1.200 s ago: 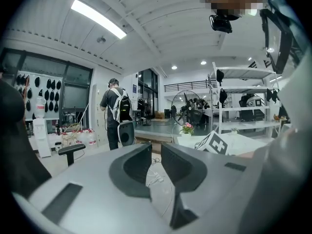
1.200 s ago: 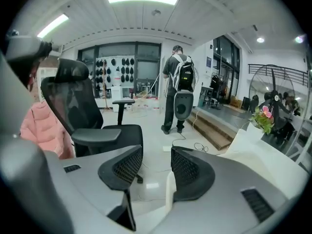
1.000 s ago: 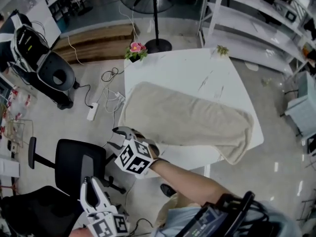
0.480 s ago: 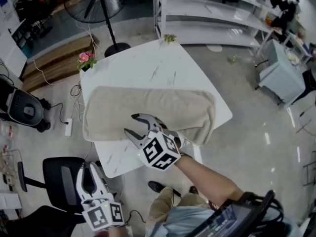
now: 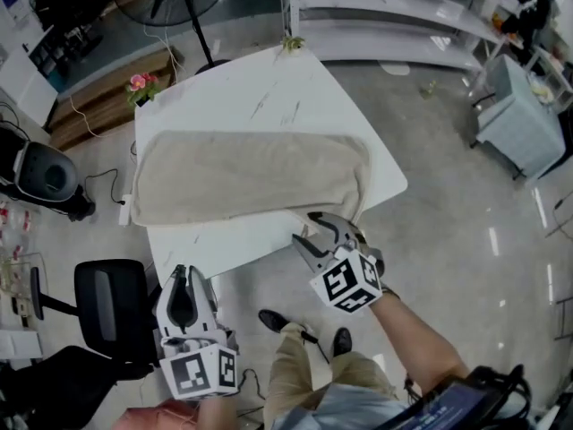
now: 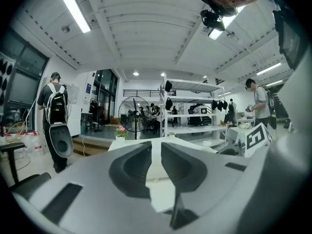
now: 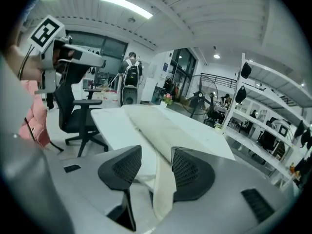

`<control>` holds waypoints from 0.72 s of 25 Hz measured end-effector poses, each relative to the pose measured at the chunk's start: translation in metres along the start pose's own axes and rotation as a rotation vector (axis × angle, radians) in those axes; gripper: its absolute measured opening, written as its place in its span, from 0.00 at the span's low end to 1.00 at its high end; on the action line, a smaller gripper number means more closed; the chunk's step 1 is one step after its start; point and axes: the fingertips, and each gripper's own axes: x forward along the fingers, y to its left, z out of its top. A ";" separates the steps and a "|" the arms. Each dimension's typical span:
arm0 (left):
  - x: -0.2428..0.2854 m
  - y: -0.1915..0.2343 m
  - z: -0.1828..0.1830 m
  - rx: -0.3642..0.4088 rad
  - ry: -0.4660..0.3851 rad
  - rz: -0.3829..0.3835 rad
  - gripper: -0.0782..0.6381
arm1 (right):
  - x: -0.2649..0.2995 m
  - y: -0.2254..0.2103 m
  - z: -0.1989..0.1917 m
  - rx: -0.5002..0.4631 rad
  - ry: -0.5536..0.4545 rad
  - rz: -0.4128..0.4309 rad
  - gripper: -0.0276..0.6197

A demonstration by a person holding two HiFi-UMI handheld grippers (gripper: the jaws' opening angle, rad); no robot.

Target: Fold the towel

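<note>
Across the table (image 5: 269,79) the towel (image 5: 251,173) lies flat, long axis left-right. Its right end droops off the edge between the right gripper (image 5: 317,231)'s wide jaws, apparently unpinched. Left gripper (image 5: 183,274), narrow and empty, is well apart from it.

Glossy grey floor (image 5: 457,213), white shelving (image 5: 394,12), black office chair (image 5: 112,301).

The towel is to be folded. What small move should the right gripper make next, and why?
Probably close the right gripper on the towel. The towel's end hangs over the table edge, and in the right gripper view that hanging strip stands between the open fingers, not yet pressed. The left gripper is away from the table.
</note>
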 end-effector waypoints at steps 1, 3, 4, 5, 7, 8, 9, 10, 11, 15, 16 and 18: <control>-0.003 -0.008 -0.006 0.001 0.008 -0.004 0.20 | -0.004 0.001 -0.014 -0.026 0.014 -0.001 0.36; -0.009 -0.022 -0.020 0.005 0.029 -0.009 0.20 | -0.007 0.002 -0.039 -0.093 0.040 -0.004 0.36; -0.012 -0.027 -0.026 0.007 0.041 -0.009 0.20 | -0.007 0.002 -0.050 -0.128 0.052 -0.006 0.36; -0.014 -0.032 -0.032 0.008 0.052 -0.008 0.20 | -0.006 0.001 -0.059 -0.162 0.061 -0.008 0.36; -0.017 -0.038 -0.043 0.010 0.067 -0.005 0.20 | -0.002 0.000 -0.075 -0.219 0.078 -0.008 0.36; -0.018 -0.041 -0.047 0.011 0.072 -0.004 0.20 | 0.001 0.000 -0.081 -0.242 0.085 -0.005 0.36; -0.019 -0.043 -0.051 0.013 0.076 -0.002 0.20 | 0.004 0.000 -0.088 -0.262 0.089 -0.001 0.36; -0.019 -0.044 -0.055 0.015 0.080 0.001 0.20 | 0.007 0.001 -0.093 -0.279 0.093 0.002 0.36; -0.020 -0.045 -0.059 0.016 0.084 0.004 0.20 | 0.009 0.001 -0.098 -0.295 0.094 0.001 0.36; -0.024 -0.048 -0.063 0.018 0.087 0.021 0.20 | 0.012 -0.004 -0.101 -0.353 0.067 -0.042 0.27; -0.025 -0.049 -0.064 0.018 0.087 0.024 0.20 | 0.011 -0.006 -0.099 -0.360 0.055 -0.051 0.22; -0.027 -0.051 -0.064 0.018 0.087 0.029 0.20 | 0.005 -0.008 -0.094 -0.372 0.025 -0.054 0.16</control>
